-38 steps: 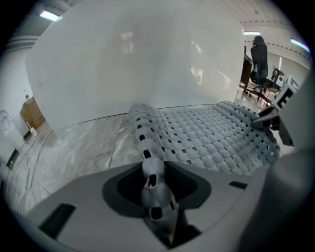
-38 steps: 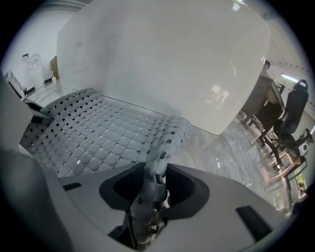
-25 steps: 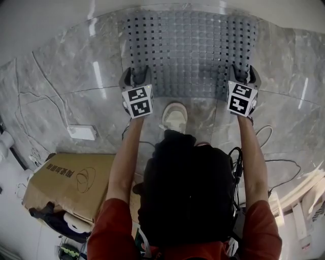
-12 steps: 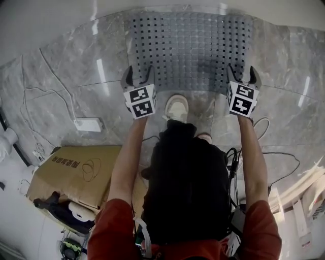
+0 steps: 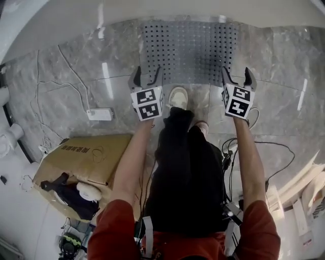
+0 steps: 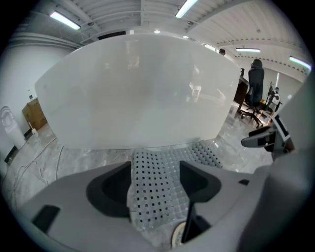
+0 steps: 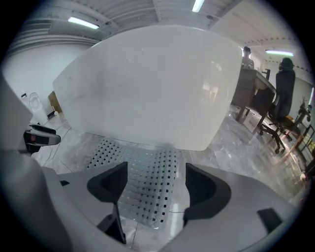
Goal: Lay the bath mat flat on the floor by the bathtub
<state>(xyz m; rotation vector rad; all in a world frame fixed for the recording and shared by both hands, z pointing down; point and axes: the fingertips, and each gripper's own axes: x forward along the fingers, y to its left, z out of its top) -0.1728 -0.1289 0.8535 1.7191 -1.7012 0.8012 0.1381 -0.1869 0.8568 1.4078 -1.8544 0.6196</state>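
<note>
The grey perforated bath mat [image 5: 190, 51] lies flat on the marble floor, its far edge against the white bathtub [image 5: 167, 10]. My left gripper [image 5: 145, 77] hovers above the mat's near left corner, my right gripper [image 5: 236, 76] above the near right corner. Both have just been opening and stand open with nothing between their jaws. In the left gripper view the mat [image 6: 157, 192] shows far below the left gripper [image 6: 155, 184], with the tub [image 6: 138, 93] behind. The right gripper view shows the same mat [image 7: 147, 187] beneath the right gripper [image 7: 152, 189].
The person's shoe [image 5: 177, 96] stands at the mat's near edge. A white power strip [image 5: 99, 114] and cables [image 5: 61, 66] lie on the floor to the left. A cardboard box [image 5: 81, 162] sits lower left, wooden boards [image 5: 299, 188] lower right.
Both grippers have lifted straight up from the mat's near corners with their jaws spread wider. The mat stays flat on the floor and now looks smaller and farther below.
</note>
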